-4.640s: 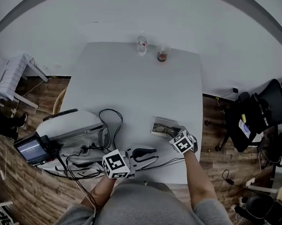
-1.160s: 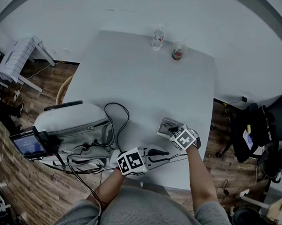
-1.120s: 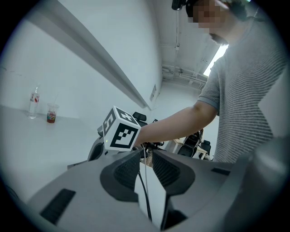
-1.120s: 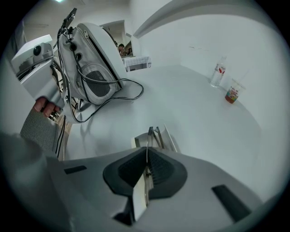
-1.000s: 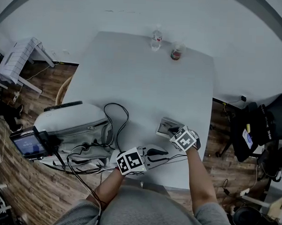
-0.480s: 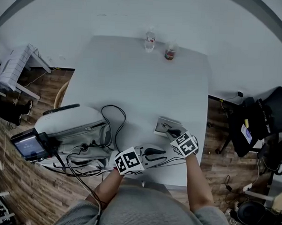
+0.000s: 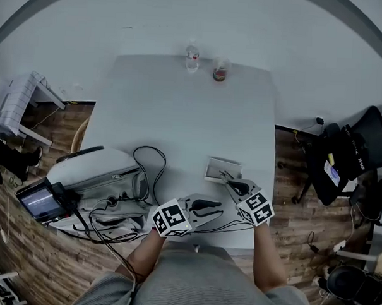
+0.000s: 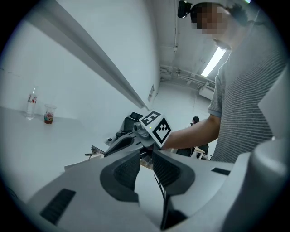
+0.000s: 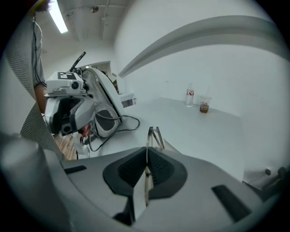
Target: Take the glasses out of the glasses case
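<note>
A white rectangular table (image 7: 180, 116) carried a clear plastic bottle (image 7: 192, 59) and a clear cup of dark drink (image 7: 220, 71) at its far edge. Nearer lay an open grey glasses case (image 7: 223, 170), a looped black cable (image 7: 148, 147) and a grey zipped bag (image 7: 95, 173).

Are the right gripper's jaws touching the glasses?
Touching. The right gripper view shows the right gripper with its jaws shut on the thin frame of the glasses, which juts out beyond them.
</note>
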